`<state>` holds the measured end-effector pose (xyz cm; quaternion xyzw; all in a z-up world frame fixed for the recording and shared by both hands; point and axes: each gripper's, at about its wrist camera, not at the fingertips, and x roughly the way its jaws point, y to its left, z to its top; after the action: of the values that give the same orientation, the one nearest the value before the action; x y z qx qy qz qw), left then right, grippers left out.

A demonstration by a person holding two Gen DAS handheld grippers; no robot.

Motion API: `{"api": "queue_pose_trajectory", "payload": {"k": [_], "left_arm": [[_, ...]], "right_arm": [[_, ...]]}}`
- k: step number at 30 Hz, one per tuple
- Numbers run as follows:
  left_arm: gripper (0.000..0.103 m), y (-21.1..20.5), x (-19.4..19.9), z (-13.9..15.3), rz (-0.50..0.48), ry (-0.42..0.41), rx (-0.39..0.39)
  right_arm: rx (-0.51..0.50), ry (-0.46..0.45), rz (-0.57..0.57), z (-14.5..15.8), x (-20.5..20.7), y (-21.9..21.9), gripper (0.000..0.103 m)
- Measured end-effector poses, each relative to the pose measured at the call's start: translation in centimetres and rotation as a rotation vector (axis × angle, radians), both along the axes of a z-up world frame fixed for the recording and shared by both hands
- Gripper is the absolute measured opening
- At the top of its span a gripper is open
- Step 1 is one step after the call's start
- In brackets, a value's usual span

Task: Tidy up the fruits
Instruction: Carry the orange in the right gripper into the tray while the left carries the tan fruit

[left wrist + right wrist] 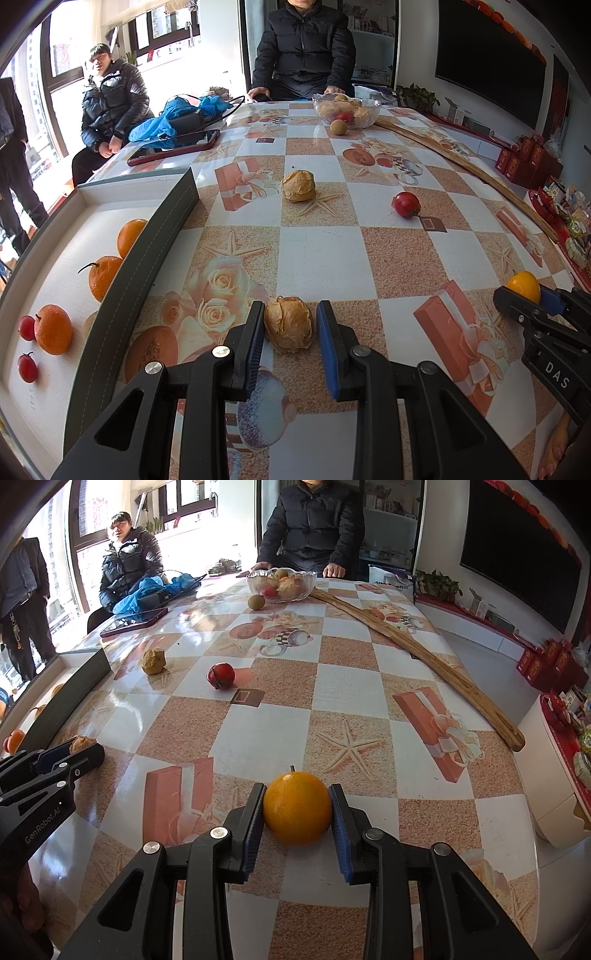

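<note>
Left gripper (290, 325) clamps a papery tan fruit (289, 323) on the table (332, 254), right gripper (297, 806) clamps an orange (297, 806), the tray (110, 288) wall partly hides fruit, bodies read "DAS" and "GenRobot.AI".

Two black grippers with blue pads

The left gripper (290, 325) and the right gripper (297, 808) are black plastic with ribbed blue pads (327, 343) and round silver screws (221, 351). White letters (557, 374) mark the right gripper's side.
</note>
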<state>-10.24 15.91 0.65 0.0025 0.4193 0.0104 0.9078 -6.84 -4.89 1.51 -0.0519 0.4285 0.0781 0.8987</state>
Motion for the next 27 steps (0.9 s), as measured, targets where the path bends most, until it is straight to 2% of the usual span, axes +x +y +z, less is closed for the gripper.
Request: {"api": "queue_pose_trajectory", "payload": {"k": [4,6,12,18,23,27], "left_arm": [[0.030,0.0,-0.1,0.0,-0.003,0.000,-0.014],[0.026,0.1,-0.3,0.0,-0.009,-0.002,-0.021],[0.025,0.4,-1.8,0.3,-0.066,0.017,-0.056],[0.025,2.0,-2.9,1.2,-0.100,0.067,-0.167],[0.025,5.1,-3.6,4.2,-0.078,0.019,-0.239],[0.025,8.8,-3.5,6.4,0.016,-0.013,-0.188]], "right_arm": [[-0.009,0.004,0.002,0.0,0.0,0.1,0.035],[-0.011,0.017,-0.003,0.1,0.1,0.0,0.035],[0.032,0.108,-0.005,0.6,-0.4,-0.7,0.035],[0.105,0.188,-0.020,0.9,-0.1,-1.0,0.035],[0.138,0.216,0.023,1.8,0.8,1.7,0.035],[0.139,0.227,0.097,2.8,2.2,5.9,0.035]]}}
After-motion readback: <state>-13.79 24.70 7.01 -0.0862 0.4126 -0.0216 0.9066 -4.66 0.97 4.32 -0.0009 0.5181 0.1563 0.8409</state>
